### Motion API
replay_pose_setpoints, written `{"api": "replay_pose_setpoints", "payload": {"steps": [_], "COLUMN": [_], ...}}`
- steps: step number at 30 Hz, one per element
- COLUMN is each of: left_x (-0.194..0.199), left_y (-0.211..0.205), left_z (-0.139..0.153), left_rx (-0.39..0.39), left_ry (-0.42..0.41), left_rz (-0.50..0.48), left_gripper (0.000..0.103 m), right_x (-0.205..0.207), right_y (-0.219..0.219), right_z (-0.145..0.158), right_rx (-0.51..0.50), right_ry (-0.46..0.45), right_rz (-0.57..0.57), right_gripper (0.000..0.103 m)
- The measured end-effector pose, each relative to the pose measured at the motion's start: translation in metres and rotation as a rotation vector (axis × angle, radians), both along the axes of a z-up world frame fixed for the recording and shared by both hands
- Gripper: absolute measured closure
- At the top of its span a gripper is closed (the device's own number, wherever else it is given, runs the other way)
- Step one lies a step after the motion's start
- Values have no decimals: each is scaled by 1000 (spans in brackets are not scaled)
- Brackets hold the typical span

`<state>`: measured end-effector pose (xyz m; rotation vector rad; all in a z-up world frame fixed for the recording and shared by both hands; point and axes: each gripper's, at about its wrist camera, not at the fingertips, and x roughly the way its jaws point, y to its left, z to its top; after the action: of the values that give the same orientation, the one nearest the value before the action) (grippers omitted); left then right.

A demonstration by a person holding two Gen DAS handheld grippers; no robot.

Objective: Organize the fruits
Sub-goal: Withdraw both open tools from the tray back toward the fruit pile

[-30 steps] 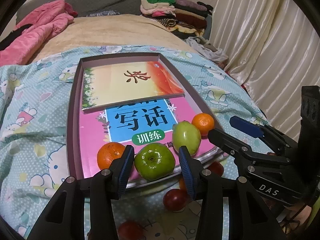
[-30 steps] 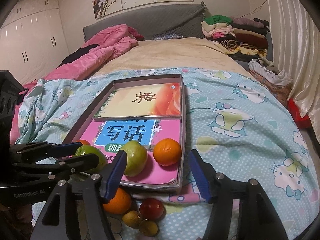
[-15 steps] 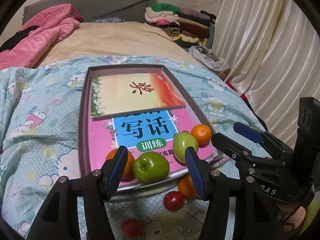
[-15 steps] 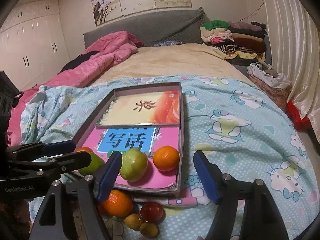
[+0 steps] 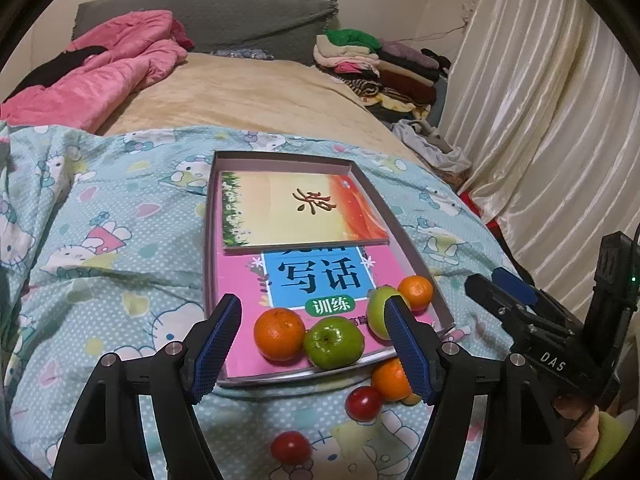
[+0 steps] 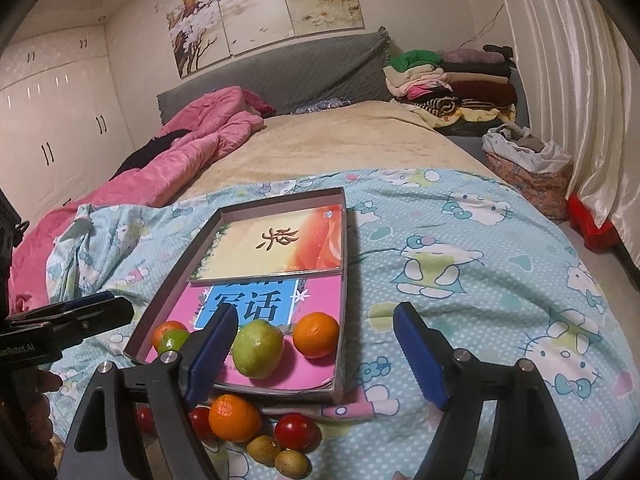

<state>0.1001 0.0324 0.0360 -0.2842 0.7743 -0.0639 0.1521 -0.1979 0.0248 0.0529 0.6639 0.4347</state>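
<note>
Both sets of fingers are spreading with nothing pinched: left gripper [image 5: 312,344] hangs just short of the round green apple [image 5: 333,342] resting in the shallow grey cardboard tray [image 5: 416,258], right gripper [image 6: 316,354] near the pale green pear-shaped fruit [image 6: 258,348]. Looks like between picks. Below the fingers, the loose orange tangerine [image 6: 234,418] and glossy red cherry tomatoes [image 6: 295,432] need grabbing next, I'd guess.

We see a pale blue quilt [image 5: 100,264] dotted white with cartoon kittens, and on it a grey-mauve tray [image 5: 208,240]. Inside, we spot a pink book [image 5: 240,288] with a blue title panel, and a cream-and-orange book [image 5: 304,208]. We count oranges [image 5: 279,334], a shiny green apple [image 5: 333,343], red fruits [image 5: 291,447]. Behind, a pink duvet [image 5: 100,76].
</note>
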Motion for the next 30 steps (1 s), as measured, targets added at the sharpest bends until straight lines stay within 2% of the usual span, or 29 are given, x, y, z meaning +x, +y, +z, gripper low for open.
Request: {"api": "replay_pose_setpoints", "payload": {"steps": [14, 20, 30], "left_x": [-16, -24, -36], "left_y": [7, 3, 2], "left_z": [-5, -9, -25], "left_rx": [-1, 26, 27], "left_ry": [29, 54, 137], "left_rz": [-2, -16, -4], "left_gripper": [28, 28, 28], "right_x": [-5, -10, -25], "right_y": [-11, -12, -11], "right_z": [2, -5, -9], "right_rx": [28, 8, -25], "right_ry": [24, 76, 126], "right_rz": [-11, -10, -29], "right_gripper": [23, 23, 23]}}
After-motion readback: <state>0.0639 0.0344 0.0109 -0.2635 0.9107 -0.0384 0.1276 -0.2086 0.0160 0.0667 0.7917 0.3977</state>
